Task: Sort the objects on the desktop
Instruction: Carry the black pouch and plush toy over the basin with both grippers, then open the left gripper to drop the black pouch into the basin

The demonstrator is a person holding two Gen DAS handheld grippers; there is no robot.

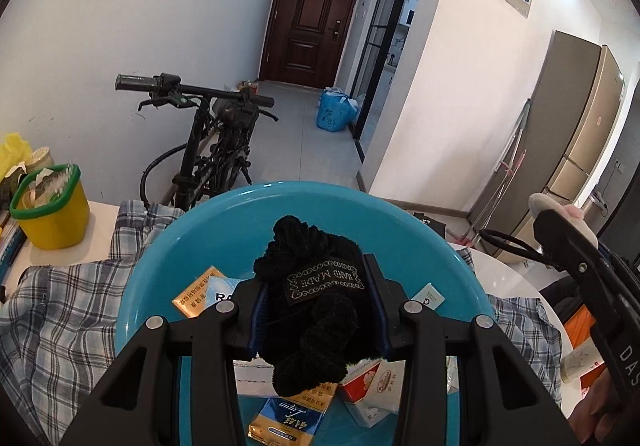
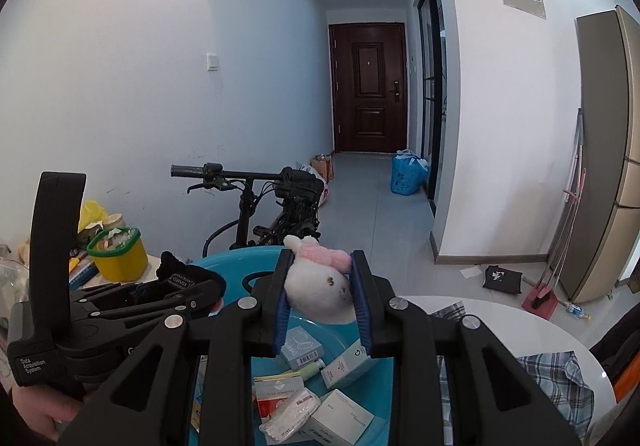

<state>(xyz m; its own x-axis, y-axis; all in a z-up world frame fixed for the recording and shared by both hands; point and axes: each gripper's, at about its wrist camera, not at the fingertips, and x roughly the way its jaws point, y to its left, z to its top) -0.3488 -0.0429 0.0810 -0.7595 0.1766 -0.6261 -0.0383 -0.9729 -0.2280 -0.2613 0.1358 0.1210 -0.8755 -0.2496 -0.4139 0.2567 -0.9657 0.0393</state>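
My left gripper (image 1: 316, 306) is shut on a black knitted piece (image 1: 312, 314) with a "HAND MADE" label and holds it above a blue basin (image 1: 192, 230). The basin holds several small boxes and packets (image 1: 288, 418). My right gripper (image 2: 322, 302) is shut on a white and pink plush toy (image 2: 320, 286), held above the same basin (image 2: 224, 260). The left gripper with the black piece also shows at the left of the right wrist view (image 2: 176, 282). The right gripper also shows at the right edge of the left wrist view (image 1: 592, 286).
A plaid cloth (image 1: 60, 314) lies under the basin on a white table (image 2: 500, 322). A yellow tub with a green rim (image 1: 52, 206) stands at the left by books. A black bicycle (image 1: 216, 150) stands behind the table. A fridge (image 1: 576, 134) is at the right.
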